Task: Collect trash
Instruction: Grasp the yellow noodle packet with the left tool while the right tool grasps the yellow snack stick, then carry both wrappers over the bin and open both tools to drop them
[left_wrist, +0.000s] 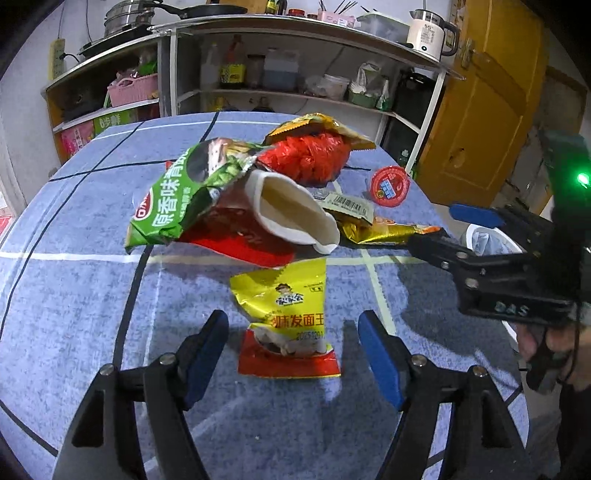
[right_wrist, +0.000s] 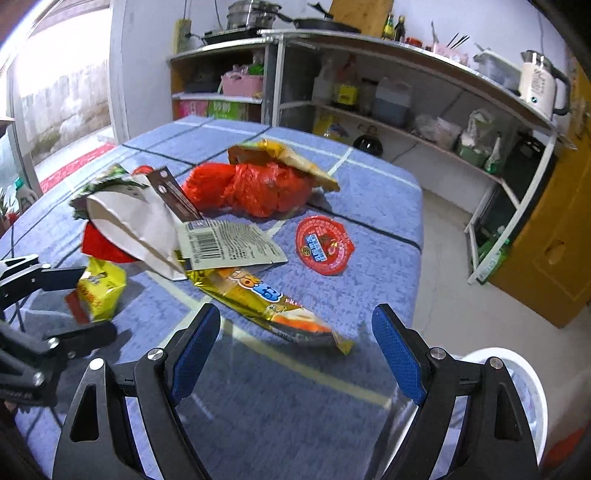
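Trash lies on a table with a blue cloth (left_wrist: 74, 295). A yellow and red snack wrapper (left_wrist: 288, 317) sits between the pads of my left gripper (left_wrist: 293, 332), which is open and not touching it. Behind it are a green snack bag (left_wrist: 173, 199), a crushed white paper cup (left_wrist: 295, 210), a red plastic bag (left_wrist: 306, 158) and a round red lid (left_wrist: 389, 186). My right gripper (right_wrist: 297, 332) is open over the near end of a long gold wrapper (right_wrist: 266, 299). In the right wrist view, my left gripper (right_wrist: 81, 306) brackets the yellow wrapper (right_wrist: 101, 291).
A white bin (right_wrist: 517, 387) with a liner stands below the table's right edge. A grey barcode wrapper (right_wrist: 229, 245) overlaps the gold one. Metal shelves (right_wrist: 406, 122) with bottles, a kettle (right_wrist: 539, 88) and a yellow door (left_wrist: 491, 110) lie beyond the table.
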